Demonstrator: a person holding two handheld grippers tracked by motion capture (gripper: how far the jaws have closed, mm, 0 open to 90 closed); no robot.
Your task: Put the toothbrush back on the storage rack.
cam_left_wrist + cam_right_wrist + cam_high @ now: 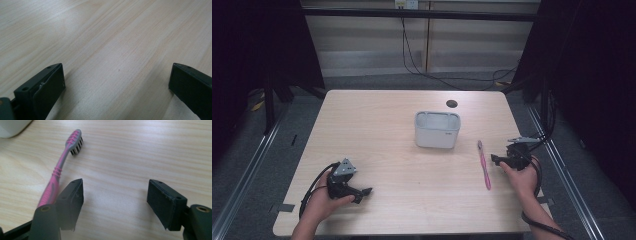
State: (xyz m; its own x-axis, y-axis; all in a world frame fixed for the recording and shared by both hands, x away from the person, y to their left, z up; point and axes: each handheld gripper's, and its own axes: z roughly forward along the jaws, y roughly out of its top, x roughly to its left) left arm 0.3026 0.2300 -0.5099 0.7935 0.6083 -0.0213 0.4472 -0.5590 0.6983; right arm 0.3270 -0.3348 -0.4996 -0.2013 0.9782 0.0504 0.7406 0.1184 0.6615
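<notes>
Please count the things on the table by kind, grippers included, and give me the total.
Toothbrush, pink: 1
Container, white: 1
Grippers, black, jaws open: 2 (left gripper, right gripper)
Total: 4

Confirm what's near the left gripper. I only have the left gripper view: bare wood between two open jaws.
Observer: Nothing close by. From the high view, the left gripper sits at the near left of the table, on bare wood.
Operator: Any objects at all?
Observer: A white container stands near the table's middle, open at the top.
Operator: Anything else?
Observer: A pink toothbrush lies flat to the right of the container, apart from it.
Operator: Right gripper on it?
Observer: No. In the right gripper view the right gripper is open, and the toothbrush lies outside the jaws, beside one of them.
</notes>
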